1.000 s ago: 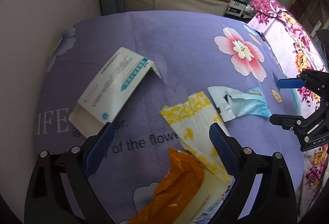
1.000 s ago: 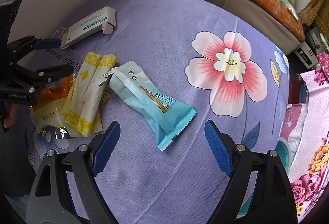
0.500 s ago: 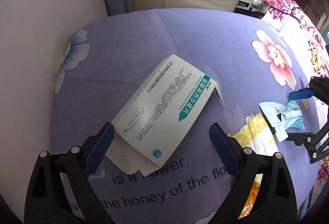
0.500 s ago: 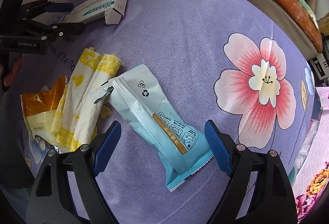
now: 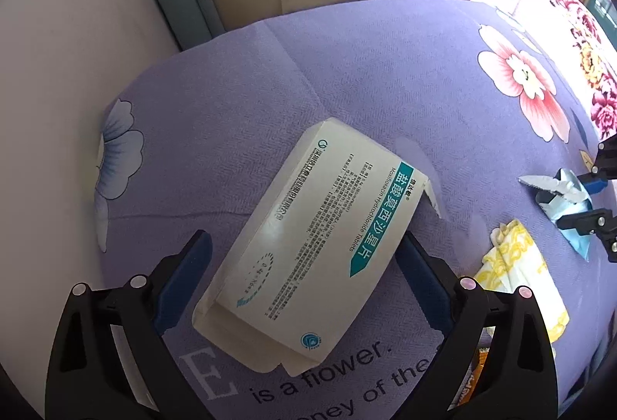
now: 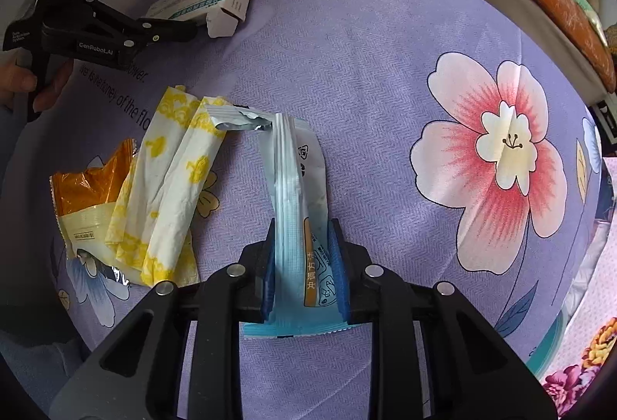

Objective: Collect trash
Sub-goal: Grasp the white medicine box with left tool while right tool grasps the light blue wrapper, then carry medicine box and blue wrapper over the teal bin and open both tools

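Since half a second ago our right gripper [image 6: 302, 262] has closed its blue pads on the light blue wrapper [image 6: 293, 196], which then lay flat between open fingers and now stands pinched on edge, its torn silver top bent over toward the yellow-and-white wrapper [image 6: 169, 189]. Our left gripper [image 5: 304, 289] has moved in over the white medicine box [image 5: 320, 242]; its fingers stand wide apart on either side of the box, with the right pad close against the box's edge and the left pad a little apart from it. We see the box lying flat on the purple flowered cloth [image 5: 347, 81], one end flap hanging open. An orange packet [image 6: 92, 196] lies just beside the yellow-and-white wrapper, partly tucked under it.
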### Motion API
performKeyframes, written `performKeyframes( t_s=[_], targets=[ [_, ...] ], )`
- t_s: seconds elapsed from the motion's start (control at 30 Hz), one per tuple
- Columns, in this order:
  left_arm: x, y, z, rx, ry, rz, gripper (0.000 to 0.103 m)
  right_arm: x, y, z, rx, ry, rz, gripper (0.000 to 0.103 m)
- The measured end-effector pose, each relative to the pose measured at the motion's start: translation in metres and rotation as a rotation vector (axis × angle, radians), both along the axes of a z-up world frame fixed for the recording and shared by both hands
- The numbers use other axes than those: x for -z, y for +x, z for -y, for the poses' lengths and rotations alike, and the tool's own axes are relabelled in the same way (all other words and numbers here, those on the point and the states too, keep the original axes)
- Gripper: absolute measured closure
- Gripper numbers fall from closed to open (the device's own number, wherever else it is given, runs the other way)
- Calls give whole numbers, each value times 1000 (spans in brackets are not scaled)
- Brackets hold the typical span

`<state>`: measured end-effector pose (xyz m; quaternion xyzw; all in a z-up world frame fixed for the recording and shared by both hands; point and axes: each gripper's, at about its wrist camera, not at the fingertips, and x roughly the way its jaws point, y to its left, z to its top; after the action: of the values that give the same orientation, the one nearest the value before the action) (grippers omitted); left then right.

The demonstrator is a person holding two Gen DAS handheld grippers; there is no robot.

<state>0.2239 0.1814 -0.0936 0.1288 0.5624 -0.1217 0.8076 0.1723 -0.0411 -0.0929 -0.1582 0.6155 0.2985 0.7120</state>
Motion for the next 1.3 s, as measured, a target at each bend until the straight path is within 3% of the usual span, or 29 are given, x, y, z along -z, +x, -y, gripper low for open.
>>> performKeyframes(
  t_s=[0.17, 0.2, 0.27, 0.6, 0.9, 1.3],
  targets=[
    [8, 2, -2, -2, -68, -11, 9, 0, 7, 8, 33, 36, -6, 80],
    [7, 1, -3, -10, -70, 5, 12, 1, 9, 10, 40, 40, -4, 80],
    [3, -1, -4, -28, -80, 30, 30, 1, 12, 15, 59, 60, -4, 80],
    [-19, -28, 10, -152, -85, 76, 45, -11, 1, 48, 171, 88, 52, 80],
    [-49, -62, 62, -125, -132, 97, 53, -30, -28, 84, 253, 127, 97, 80],
    [-50, -101, 184, 6, -168, 71, 57, -51, -81, 179, 434, 210, 152, 80]
  ],
)
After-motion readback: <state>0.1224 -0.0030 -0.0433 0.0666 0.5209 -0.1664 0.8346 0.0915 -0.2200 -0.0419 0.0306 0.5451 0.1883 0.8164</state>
